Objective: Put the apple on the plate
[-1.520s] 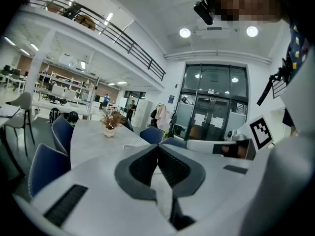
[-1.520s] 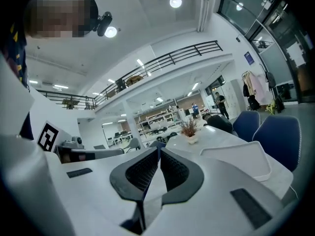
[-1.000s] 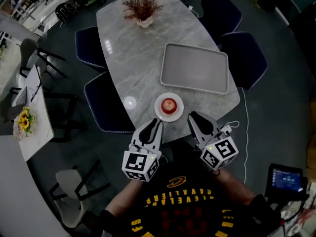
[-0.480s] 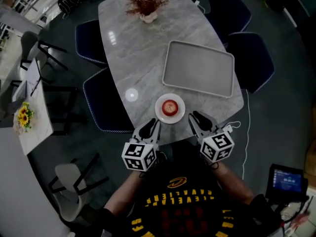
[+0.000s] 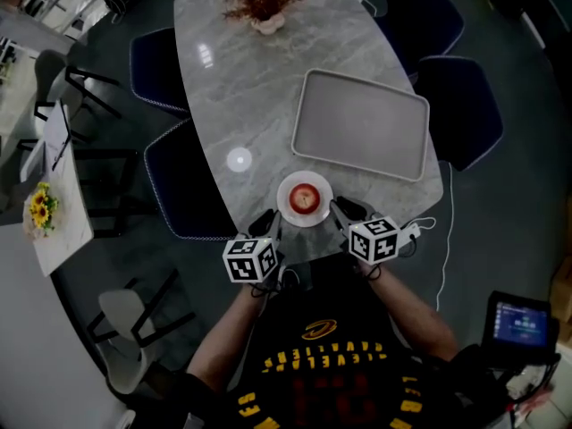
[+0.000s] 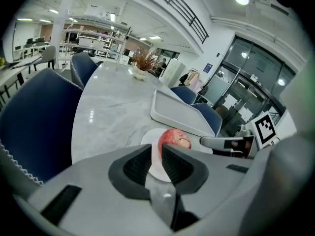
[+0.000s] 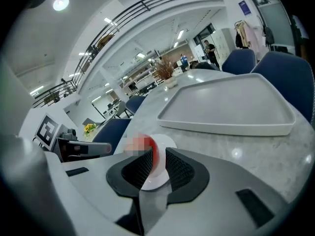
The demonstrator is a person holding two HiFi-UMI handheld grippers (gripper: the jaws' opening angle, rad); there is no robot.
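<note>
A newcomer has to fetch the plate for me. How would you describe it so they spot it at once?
Find the long grey marble table with blue chairs along its sides. At the end nearest the person, beside the big rectangular tray, sits the plate: small, round and white. Unlike the bare tray, it carries a red apple.

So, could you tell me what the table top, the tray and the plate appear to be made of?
Table top: looks like polished marble or a stone-look slab, with grey veining and glossy lamp reflections.
Tray: probably matt grey plastic, uniform, with a moulded raised rim.
Plate: likely glazed ceramic, white and smooth; melamine can't be excluded.
</note>
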